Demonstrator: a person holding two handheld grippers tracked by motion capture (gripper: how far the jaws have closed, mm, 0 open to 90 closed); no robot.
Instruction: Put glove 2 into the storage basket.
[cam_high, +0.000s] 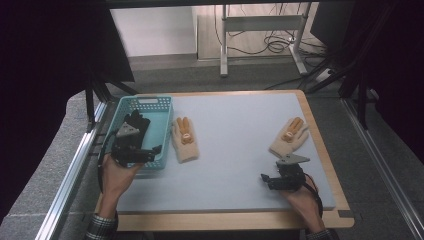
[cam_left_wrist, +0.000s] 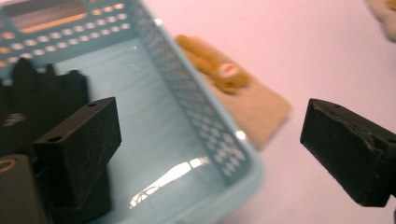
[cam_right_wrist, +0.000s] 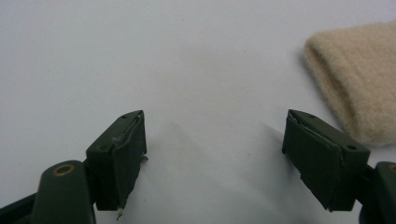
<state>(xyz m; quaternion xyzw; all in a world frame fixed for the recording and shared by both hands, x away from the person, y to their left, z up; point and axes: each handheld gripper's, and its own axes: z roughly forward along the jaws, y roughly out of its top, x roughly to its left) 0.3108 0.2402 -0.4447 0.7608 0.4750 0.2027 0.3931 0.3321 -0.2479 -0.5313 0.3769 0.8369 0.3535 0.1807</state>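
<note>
A black glove (cam_high: 136, 123) lies in the teal basket (cam_high: 162, 107); two beige gloves (cam_high: 185, 139) (cam_high: 290, 136) lie flat outside

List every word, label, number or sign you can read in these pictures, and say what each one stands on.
None: no readable text in any view.
The basket bears only a hole pattern, no label.
The two beige gloves carry an orange figure, no writing.
The black glove in the basket is plain.
Both hand-held grippers show no markings; their jaws stand open.
</note>
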